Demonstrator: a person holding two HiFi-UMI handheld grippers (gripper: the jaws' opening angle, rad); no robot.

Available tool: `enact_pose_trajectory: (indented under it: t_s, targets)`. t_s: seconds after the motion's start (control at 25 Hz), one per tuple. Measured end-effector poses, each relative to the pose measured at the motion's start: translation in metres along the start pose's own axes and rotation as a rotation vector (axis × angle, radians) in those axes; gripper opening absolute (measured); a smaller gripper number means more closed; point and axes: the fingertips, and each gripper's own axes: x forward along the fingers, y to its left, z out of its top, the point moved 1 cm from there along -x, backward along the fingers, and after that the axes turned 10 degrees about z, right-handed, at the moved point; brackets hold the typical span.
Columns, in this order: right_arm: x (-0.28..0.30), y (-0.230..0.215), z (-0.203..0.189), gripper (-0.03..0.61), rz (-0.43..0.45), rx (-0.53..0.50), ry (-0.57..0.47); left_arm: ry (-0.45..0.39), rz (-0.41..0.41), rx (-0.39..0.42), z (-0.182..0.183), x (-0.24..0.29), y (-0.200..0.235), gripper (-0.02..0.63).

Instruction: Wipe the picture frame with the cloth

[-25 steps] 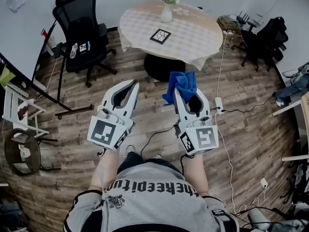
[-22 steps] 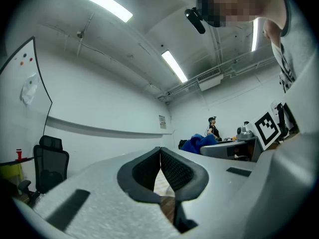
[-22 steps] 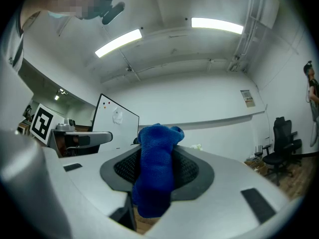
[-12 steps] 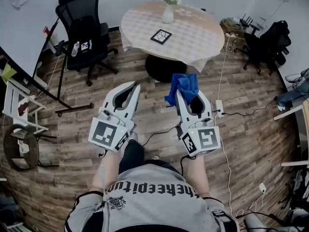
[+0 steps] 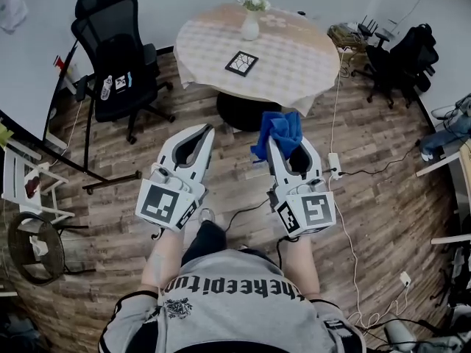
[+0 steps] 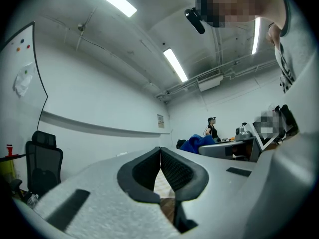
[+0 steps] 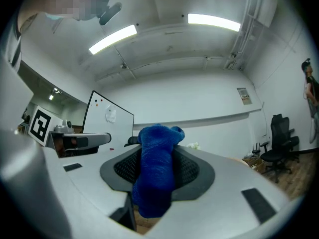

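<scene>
You held the soft, limp cloth (image 5: 278, 129) pinched in your right gripper (image 5: 285, 141), left gripper (image 5: 204, 129) pressed together, empty; the frame (image 5: 242, 63), likely light and fragile, lay flat on the surface (image 5: 294, 57) ahead, best steadied by its edge.

Round bench (image 5: 294, 50) under a pale checked cloth, far across the wooden plank floor (image 5: 383, 190). Upright near its far edge, a white vase (image 5: 251, 26) holding pale flowers (image 5: 255, 1). Left of the bench and near it, a black office chair (image 5: 118, 50) on castors. To the right, a second dark chair (image 5: 401, 65), draped with something dark. On the floor nearer, a white power strip (image 5: 333, 160). In the right gripper view, a whiteboard (image 7: 107, 121) against the wall, with strip lights (image 7: 214, 21) overhead.
</scene>
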Motion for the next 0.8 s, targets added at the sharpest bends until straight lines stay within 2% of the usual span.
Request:
enact_pose_trajectory:
  t_s: [0.4, 0.8]
  targets:
    - [0.081, -0.012, -0.007, 0.153, -0.06, -0.013, -0.007, -0.009, -0.073, -0.01, -0.013, 0.054, 0.068, 0.017]
    - [0.134, -0.007, -0.015, 0.153, -0.124, -0.011, -0.022, -0.012, -0.126, -0.02, -0.025, 0.075, 0.125, 0.015]
